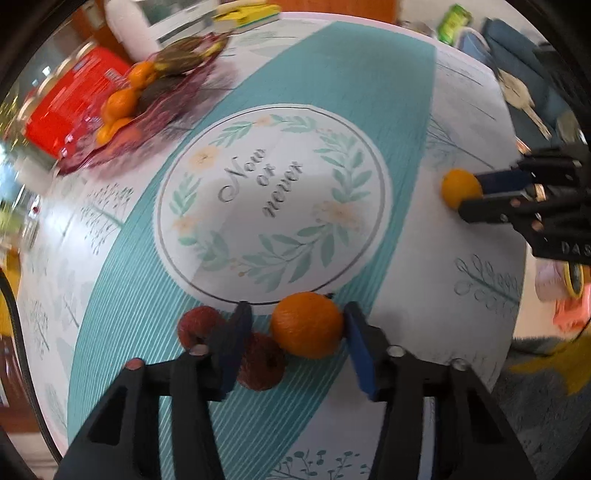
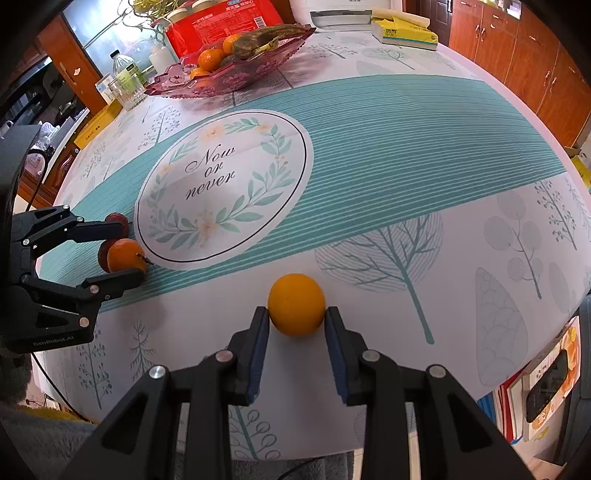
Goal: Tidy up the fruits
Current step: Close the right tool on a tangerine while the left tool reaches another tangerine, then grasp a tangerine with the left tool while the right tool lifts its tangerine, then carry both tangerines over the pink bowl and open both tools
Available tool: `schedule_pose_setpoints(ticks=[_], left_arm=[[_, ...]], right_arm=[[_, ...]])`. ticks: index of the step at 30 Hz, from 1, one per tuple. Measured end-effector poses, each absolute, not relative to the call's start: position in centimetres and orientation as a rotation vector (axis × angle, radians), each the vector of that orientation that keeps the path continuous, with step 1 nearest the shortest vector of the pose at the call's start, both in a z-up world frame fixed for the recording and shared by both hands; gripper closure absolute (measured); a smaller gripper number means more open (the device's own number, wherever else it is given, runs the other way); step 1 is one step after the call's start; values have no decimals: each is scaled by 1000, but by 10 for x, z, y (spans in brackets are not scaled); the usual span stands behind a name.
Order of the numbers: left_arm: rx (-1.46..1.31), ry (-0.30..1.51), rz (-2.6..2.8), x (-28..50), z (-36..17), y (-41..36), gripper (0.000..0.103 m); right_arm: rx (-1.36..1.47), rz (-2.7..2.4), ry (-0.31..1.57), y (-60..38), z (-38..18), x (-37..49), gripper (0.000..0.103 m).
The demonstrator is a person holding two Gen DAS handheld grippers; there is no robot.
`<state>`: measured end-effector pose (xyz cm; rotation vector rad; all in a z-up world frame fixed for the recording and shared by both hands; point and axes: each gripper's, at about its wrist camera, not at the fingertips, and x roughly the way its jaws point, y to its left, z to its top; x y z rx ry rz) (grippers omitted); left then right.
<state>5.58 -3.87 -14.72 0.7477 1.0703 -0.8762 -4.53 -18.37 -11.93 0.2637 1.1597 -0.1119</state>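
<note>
My left gripper is open around an orange mandarin on the table; its right pad touches the fruit, the left pad stands apart. Two dark red fruits lie beside it, one outside the left finger. My right gripper holds a yellow-orange fruit between both pads, resting on the cloth. It also shows in the left wrist view. The left gripper shows in the right wrist view around the mandarin. A pink glass fruit tray with mandarins and a dark banana stands at the far side.
A red box stands behind the tray, a yellow tissue pack at the far edge, and glass bottles and jars at the far left. The round table has a teal-striped cloth. Wooden cabinets stand at the right.
</note>
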Motion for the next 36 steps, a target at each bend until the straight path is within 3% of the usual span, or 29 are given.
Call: schedule_pose_setpoints(ticks=[1,9,17,36], left_arm=[[752,1071,-884,55,-147,-39,65],[704,1074,-859,56,-140,-37,66],[564,1026,-792,68,-98,-32,66],[329,846,-476,186,62,-31,66]], right_arm=[[262,-112,1160,-183,-120,-46,72],[233,-99,1151,-177,-113,-47,73],[162,-54,1117,-164,-87,-36,73],[-37,122,841,-172,83,94,73]])
